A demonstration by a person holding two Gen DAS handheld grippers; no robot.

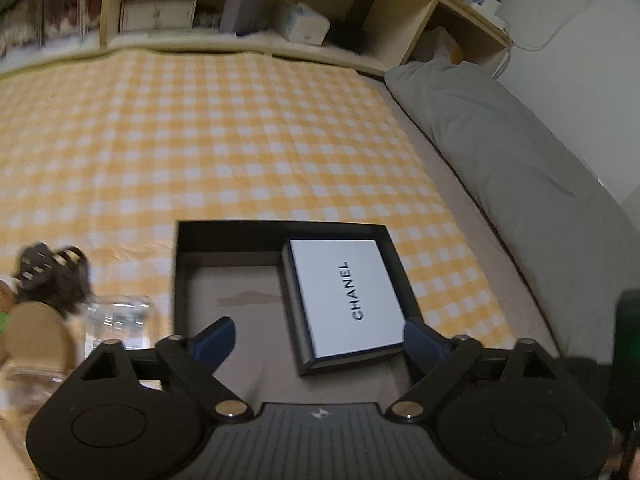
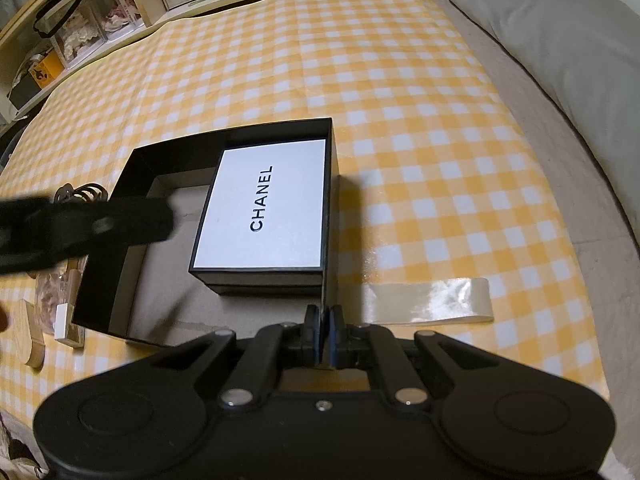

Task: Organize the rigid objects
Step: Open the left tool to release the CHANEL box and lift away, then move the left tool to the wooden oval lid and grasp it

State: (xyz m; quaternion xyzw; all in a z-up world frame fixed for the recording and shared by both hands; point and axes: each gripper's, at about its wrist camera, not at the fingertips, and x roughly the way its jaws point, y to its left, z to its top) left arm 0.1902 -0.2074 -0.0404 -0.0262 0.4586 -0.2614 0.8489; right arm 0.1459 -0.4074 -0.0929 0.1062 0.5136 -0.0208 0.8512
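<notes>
A large open black box (image 1: 184,248) (image 2: 132,172) lies on the yellow checked cloth. Inside it, against the right wall, sits a smaller white-lidded box marked CHANEL (image 1: 344,296) (image 2: 264,208). My left gripper (image 1: 318,338) is open and empty, hovering over the near part of the black box with the white box between its fingers' line. It shows blurred at the left of the right wrist view (image 2: 100,224). My right gripper (image 2: 325,320) is shut on the black box's near right wall.
Left of the black box lie a black hair claw (image 1: 52,276) (image 2: 82,194), a clear plastic container (image 1: 116,324), a round wooden piece (image 1: 38,340) (image 2: 30,336) and a small card box (image 2: 68,324). A tape strip (image 2: 428,300), grey pillow (image 1: 500,152) and shelves (image 1: 256,8) border the cloth.
</notes>
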